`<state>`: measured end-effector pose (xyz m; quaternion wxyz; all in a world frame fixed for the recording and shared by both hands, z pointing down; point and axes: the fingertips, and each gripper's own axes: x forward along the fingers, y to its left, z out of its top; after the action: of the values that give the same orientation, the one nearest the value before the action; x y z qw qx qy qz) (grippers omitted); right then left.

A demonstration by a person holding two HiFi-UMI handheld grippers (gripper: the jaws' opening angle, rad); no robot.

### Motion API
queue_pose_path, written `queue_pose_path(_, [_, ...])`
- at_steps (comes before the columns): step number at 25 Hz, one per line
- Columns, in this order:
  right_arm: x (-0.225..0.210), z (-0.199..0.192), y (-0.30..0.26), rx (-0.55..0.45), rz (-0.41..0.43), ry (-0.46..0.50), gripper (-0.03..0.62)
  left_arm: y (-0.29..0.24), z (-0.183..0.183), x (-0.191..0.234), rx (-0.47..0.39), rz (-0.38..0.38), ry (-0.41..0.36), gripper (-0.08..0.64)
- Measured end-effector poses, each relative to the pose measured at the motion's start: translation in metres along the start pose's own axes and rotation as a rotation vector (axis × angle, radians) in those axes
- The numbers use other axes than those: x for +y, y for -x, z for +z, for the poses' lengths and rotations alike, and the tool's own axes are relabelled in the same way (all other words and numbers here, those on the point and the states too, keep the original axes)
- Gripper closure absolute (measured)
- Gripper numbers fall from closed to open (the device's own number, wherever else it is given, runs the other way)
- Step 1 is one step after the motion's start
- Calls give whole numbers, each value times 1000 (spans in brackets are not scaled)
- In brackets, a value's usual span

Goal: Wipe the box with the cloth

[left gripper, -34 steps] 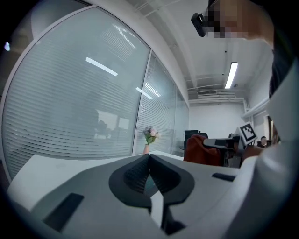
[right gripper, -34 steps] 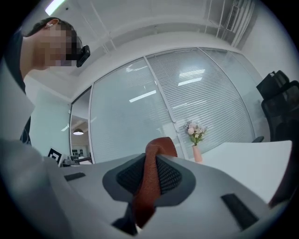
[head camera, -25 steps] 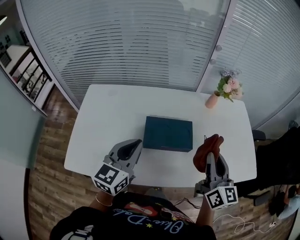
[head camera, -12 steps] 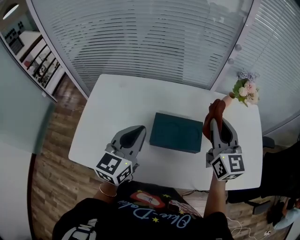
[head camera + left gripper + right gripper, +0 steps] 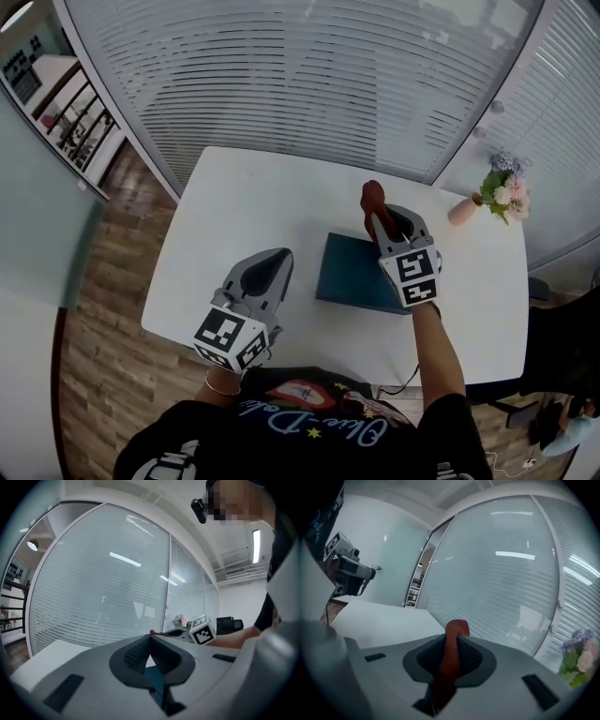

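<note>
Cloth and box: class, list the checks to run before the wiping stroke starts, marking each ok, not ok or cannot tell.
1. Cloth held by right gripper: ok, pinched between its jaws.
2. Box flat on table: ok.
3. Cloth touching box: cannot tell; it shows past the box's far edge.
4. Left gripper clear of box: ok, shut, empty, to its left.
5. Flower vase out of the way: ok, far right corner.

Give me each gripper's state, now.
Left gripper: shut, holding nothing.
Right gripper: shut on the red cloth.
</note>
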<state>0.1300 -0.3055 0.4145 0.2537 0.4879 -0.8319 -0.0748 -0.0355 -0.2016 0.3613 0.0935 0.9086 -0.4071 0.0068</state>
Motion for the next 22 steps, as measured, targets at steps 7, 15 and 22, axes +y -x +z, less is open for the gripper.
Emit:
queue_pose_path(7, [66, -30, -62, 125, 181, 21, 534, 10, -18, 28, 6, -6, 48, 557])
queue_pose_path(15, [108, -45, -77, 245, 285, 105, 534, 17, -24, 42, -11, -57, 74, 557])
queue_pose_path(22, [107, -52, -74, 273, 280, 88, 535, 13, -21, 39, -23, -80, 80, 557])
